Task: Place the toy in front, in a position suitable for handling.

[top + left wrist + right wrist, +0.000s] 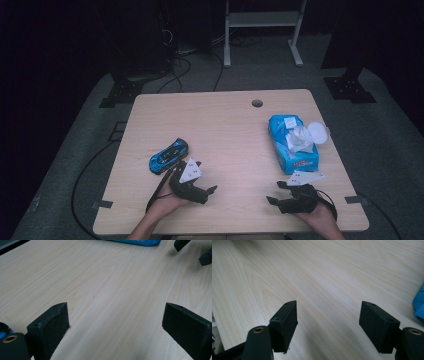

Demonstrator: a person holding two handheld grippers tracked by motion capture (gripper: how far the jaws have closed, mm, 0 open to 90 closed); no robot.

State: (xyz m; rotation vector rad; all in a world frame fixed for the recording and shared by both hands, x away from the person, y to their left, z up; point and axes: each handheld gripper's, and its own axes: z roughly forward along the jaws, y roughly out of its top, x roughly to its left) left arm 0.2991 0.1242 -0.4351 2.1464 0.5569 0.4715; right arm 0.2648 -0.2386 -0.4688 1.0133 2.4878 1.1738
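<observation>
Two black grippers rested low over the pale wooden table [220, 125], both with jaws spread apart and nothing between them. The left gripper [201, 177] sat just beside the small blue toy car [169, 156], near the table's left side. The right gripper [278, 193] lay near the blue plastic tissue pack [292, 145], whose white tissue stuck out at its top. Neither thing had been grasped yet, so the work looked barely begun: reaching, closing on one item and moving it all remained, judging by how things lay.

Table [225, 120] matt pale wood; toy car [168, 156] glossy.
</observation>
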